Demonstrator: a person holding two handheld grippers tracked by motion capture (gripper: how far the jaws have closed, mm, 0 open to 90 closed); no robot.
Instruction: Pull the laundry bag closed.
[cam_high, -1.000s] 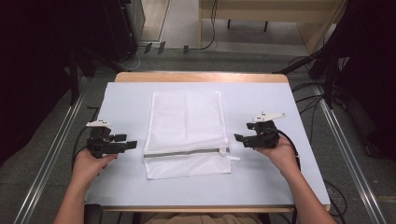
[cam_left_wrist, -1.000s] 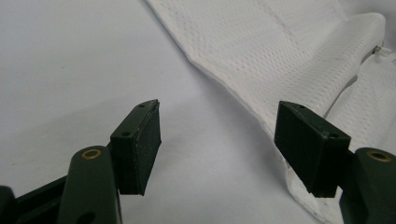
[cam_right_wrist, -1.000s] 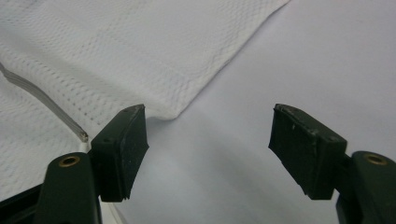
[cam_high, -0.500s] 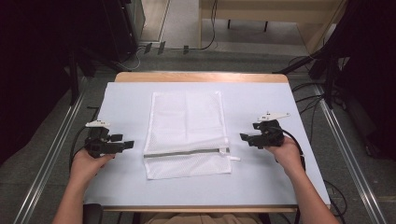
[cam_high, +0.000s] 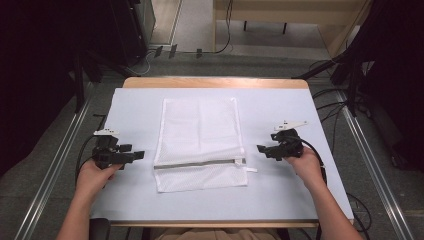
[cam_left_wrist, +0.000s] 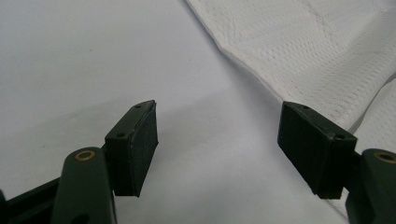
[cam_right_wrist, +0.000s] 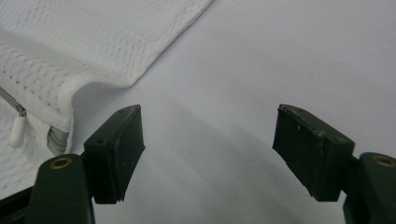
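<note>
The mesh bag (cam_high: 200, 142) lies flat mid-table, long axis 12 to 6. The left gripper (cam_high: 134, 155) sits at its 9 o'clock and the right gripper (cam_high: 262, 149) at 3, both with jaws wide and empty. The right looks a bit closer, near the zipper (cam_high: 197, 163) end.

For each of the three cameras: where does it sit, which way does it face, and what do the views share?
High view: above the person's side, facing forward and down on the table; both forearms, left tongs, right tongs.
Left gripper view: on the left tongs, looking along open jaws toward the mesh bag.
Right gripper view: on the right tongs, open jaws, zipper pull.
Shared: all show the mesh bag.
</note>
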